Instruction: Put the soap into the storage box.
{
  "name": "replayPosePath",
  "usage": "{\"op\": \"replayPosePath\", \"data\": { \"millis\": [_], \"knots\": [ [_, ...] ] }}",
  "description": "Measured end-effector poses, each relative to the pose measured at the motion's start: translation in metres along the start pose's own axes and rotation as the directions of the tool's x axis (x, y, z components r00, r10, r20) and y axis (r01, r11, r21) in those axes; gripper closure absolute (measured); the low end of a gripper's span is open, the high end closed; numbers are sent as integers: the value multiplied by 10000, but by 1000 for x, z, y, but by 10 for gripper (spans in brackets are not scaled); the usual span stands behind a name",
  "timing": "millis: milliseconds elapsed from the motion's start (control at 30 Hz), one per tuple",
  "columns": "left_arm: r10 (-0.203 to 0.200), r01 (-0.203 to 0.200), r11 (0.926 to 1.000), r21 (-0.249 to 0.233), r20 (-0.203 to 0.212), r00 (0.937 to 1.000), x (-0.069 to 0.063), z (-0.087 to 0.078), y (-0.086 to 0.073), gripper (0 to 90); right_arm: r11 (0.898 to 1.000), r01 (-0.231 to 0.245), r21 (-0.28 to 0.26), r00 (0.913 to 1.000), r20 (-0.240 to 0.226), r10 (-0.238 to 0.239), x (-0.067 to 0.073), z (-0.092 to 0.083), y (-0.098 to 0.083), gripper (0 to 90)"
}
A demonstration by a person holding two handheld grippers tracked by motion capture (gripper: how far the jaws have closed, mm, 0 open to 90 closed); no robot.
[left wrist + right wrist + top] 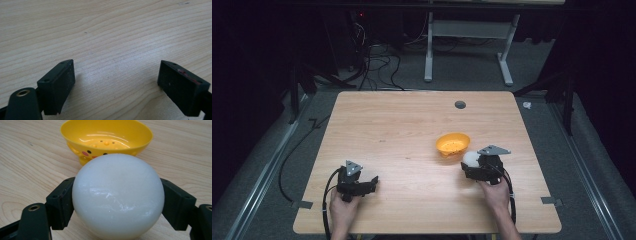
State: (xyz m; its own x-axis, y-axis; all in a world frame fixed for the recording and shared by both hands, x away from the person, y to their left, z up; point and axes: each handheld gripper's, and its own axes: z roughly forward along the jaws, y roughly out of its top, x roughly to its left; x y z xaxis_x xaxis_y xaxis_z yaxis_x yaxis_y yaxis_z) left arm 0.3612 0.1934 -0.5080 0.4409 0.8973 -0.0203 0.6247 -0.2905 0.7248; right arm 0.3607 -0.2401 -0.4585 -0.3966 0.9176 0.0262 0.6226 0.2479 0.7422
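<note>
**Entry: white ball, held beside yellow bowl**

While the left hand-held gripper [116, 82] rested on the wooden surface [402, 130] with jaws wide apart and nothing between them, the right hand-held gripper [117, 202] was clamped on a glossy white ball [118, 196], just short of the yellow bowl [107, 138]. Risk noted: smooth, round sides could let the ball squirt free and roll; a low carry might knock the light bowl over.

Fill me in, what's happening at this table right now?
A person holds a gripper in each hand at a wooden table. The right gripper is shut on a white ball, just short of a yellow bowl that looks empty. The left gripper is open over bare wood with nothing between its jaws. The ball probably goes into the bowl next.
</note>
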Motion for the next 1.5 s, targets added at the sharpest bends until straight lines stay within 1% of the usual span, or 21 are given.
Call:
{"op": "replayPosePath", "data": {
  "millis": [133,200,600,633,767,867,967,1067,1233,1333,1500],
  "knots": [
    [2,-2,10000,-1,-1,10000,0,0,0,148,10000,62,-70,10000,-59,-62,2,-1,4,232],
    [2,-2,10000,0,1,10000,0,0,0,148,9998,175,-86,9998,-81,-176,4,-1,6,232],
    [-5,5,10000,-2,8,10000,0,0,0,148,9993,305,-212,9991,-282,-311,10,-3,16,232],
    [-4,4,10000,-13,-2,10000,0,0,0,148,9990,392,-224,9988,-293,-398,10,-3,17,232],
    [-6,6,10000,-12,0,10000,0,0,0,148,9985,470,-267,9984,-304,-479,12,-3,22,232],
    [-7,7,10000,-16,0,10000,0,0,0,148,9985,433,-338,9984,-358,-445,13,-3,24,232],
    [-6,6,10000,-14,1,10000,0,0,0,148,9981,500,-355,9978,-414,-515,13,-2,27,232],
    [-5,5,10000,-13,0,10000,0,0,0,149,9984,450,-346,9975,-524,-467,13,1,31,232],
    [-6,6,10000,-14,2,10000,0,0,0,149,9982,392,-457,9976,-547,-417,13,5,37,233],
    [-10,10,10000,-16,4,10000,0,0,0,149,9982,439,-406,9974,-555,-461,14,9,41,233],
    [-11,11,10000,-17,7,10000,0,0,0,149,9983,438,-376,9961,-755,-465,14,15,50,233]
  ]
}}
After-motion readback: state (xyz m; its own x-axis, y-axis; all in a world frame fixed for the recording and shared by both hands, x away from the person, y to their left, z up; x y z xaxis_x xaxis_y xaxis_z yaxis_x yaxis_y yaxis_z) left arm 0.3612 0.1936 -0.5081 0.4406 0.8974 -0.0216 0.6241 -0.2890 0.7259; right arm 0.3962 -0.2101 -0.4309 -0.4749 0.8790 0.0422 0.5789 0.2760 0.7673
